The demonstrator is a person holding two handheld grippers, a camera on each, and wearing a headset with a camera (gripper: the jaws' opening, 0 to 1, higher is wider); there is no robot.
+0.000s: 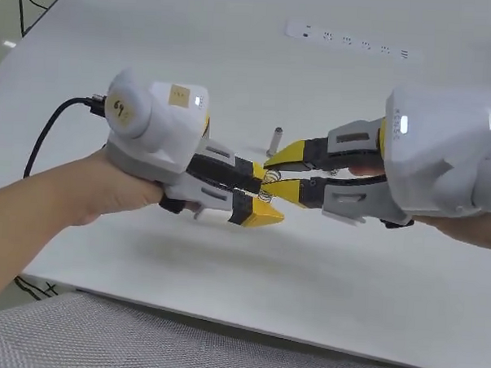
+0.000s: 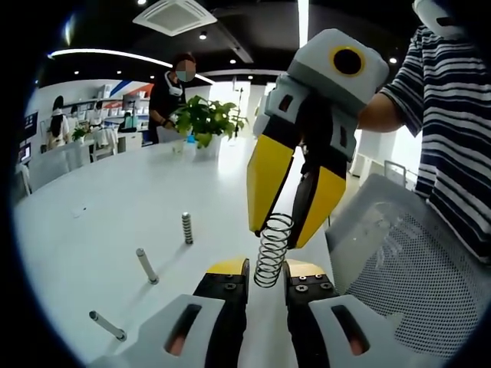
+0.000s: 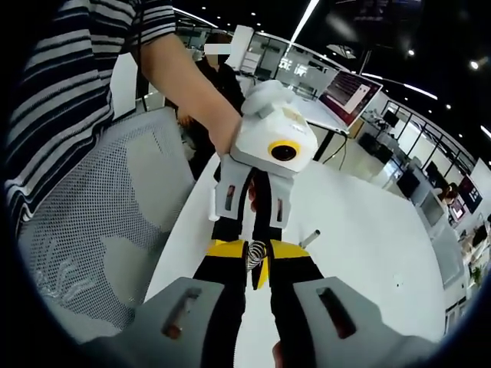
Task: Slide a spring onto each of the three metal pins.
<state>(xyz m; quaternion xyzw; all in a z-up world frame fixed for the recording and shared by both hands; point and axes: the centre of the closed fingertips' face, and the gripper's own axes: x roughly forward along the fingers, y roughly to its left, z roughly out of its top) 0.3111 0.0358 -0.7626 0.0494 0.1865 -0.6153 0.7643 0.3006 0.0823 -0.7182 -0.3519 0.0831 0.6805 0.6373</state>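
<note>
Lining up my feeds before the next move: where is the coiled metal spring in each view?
Head view: coiled metal spring at centre, between left tool and right tool.
Left gripper view: lower centre, rising from the left tool's jaws.
Right gripper view: lower centre, end-on between the right tool's jaws.
Shared landmark: the tools' yellow fingertips beside the spring.
</note>
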